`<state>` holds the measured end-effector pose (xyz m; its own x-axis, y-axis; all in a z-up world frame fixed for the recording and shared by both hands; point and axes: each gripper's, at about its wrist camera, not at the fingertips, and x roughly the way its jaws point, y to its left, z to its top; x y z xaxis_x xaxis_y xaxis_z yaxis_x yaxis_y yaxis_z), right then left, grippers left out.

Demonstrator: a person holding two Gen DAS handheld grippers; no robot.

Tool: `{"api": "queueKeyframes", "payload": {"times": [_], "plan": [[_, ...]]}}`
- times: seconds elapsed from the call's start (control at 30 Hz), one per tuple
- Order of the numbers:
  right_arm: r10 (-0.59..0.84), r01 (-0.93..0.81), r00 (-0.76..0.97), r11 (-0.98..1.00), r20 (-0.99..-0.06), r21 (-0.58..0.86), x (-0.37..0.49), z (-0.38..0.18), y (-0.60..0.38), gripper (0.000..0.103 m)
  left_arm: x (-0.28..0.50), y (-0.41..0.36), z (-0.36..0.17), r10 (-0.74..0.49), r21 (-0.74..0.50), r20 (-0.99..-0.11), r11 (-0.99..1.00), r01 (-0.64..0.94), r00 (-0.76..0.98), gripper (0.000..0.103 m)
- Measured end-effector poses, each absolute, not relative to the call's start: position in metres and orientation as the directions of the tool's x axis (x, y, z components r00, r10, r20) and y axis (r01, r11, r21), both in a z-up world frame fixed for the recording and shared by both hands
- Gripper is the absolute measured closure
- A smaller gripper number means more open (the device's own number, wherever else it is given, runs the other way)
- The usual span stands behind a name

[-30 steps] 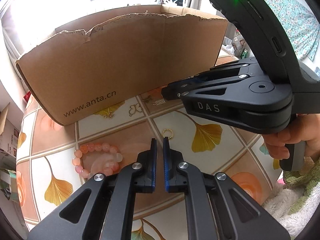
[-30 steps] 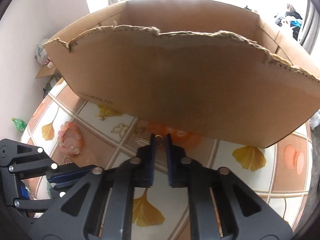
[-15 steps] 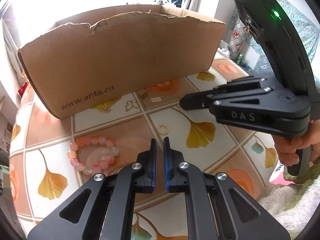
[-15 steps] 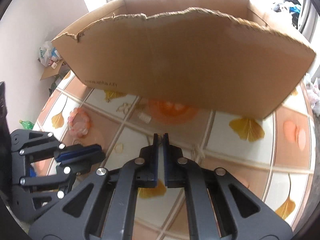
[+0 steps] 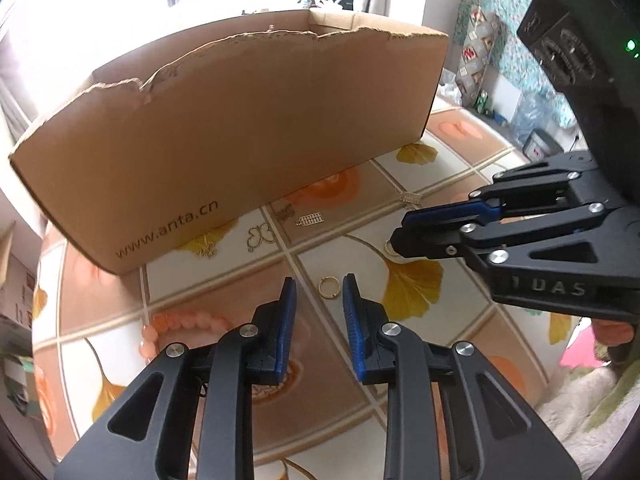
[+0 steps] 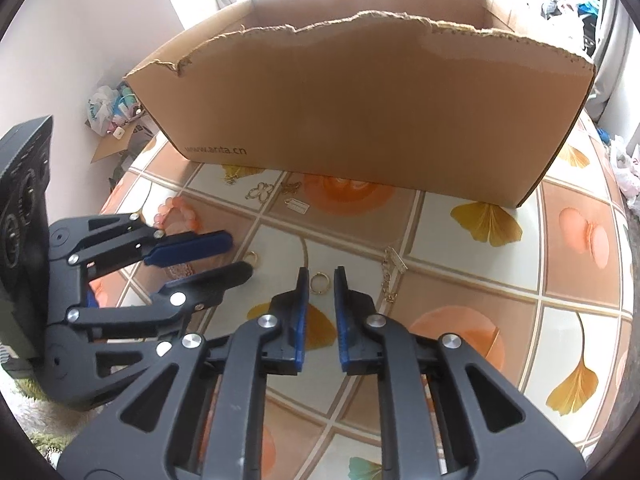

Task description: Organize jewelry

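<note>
A round table [image 5: 224, 300] covered in a tile-patterned cloth with yellow ginkgo leaves and orange blotches carries a large torn-edged cardboard box [image 5: 240, 140] across its far side, printed "www.anta.cn" near one lower corner. Small gold jewellery lies loose on the cloth in front of the box.

The left gripper [image 5: 319, 294] points steeply down at the table's middle. Its jaws are opening, with a narrow gap between the blue pads, and a small gold ring [image 5: 328, 286] lies flat on the cloth just beyond the tips, not pinched.

The right gripper [image 6: 321, 282] also points down, its jaws opening with a slimmer gap. A second gold ring [image 6: 319, 282] lies on the cloth just past its tips, between the pads' line but not gripped.

Nearer the box's front wall lie a butterfly-shaped pendant [image 5: 260, 236] and a small rectangular charm [image 5: 311, 219]. A short gold chain with a tag [image 6: 394, 272] lies just beside the right gripper. A pink bead bracelet [image 6: 178, 214] rests toward the table's left edge, partly hidden behind the left gripper in the right wrist view
</note>
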<state>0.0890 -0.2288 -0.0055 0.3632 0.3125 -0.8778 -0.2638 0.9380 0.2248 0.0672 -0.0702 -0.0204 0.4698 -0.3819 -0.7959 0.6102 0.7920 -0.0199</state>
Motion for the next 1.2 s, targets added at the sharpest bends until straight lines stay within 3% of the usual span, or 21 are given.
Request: {"api": "queueKeyframes", "payload": {"times": [0.17,0.37,0.47,0.63,0.97,1.2], "plan": [[0.321,-0.268,0.377,0.936,-0.869,0.229,0.087,-0.001,-0.236,0.091,0.068,-0.079,-0.021,-0.351,0.036,-0.805,0.775,0.631,0.477,0.079],[0.329,-0.254,0.386,0.936,-0.862,0.244,0.079,0.006,-0.251,0.091,0.069,-0.084,-0.022,-0.353,0.045,-0.808,0.761,0.647,0.471,0.091],[0.333,-0.259,0.378,0.934,-0.864,0.247,0.078,0.006,-0.253,0.091,0.07,-0.084,-0.022,-0.355,0.04,-0.809,0.762,0.646,0.469,0.092],[0.33,-0.29,0.376,0.929,-0.866,0.228,0.076,0.008,-0.249,0.075,0.069,-0.087,-0.023,-0.353,0.045,-0.807,0.763,0.645,0.473,0.092],[0.251,-0.343,0.396,0.933,-0.883,0.112,0.08,0.0,-0.227,0.076,0.064,-0.078,-0.022,-0.352,0.031,-0.808,0.775,0.631,0.473,0.092],[0.217,-0.367,0.397,0.928,-0.892,0.063,0.081,-0.004,-0.219,0.089,0.064,-0.076,-0.024,-0.358,0.02,-0.805,0.781,0.625,0.473,0.092]]}}
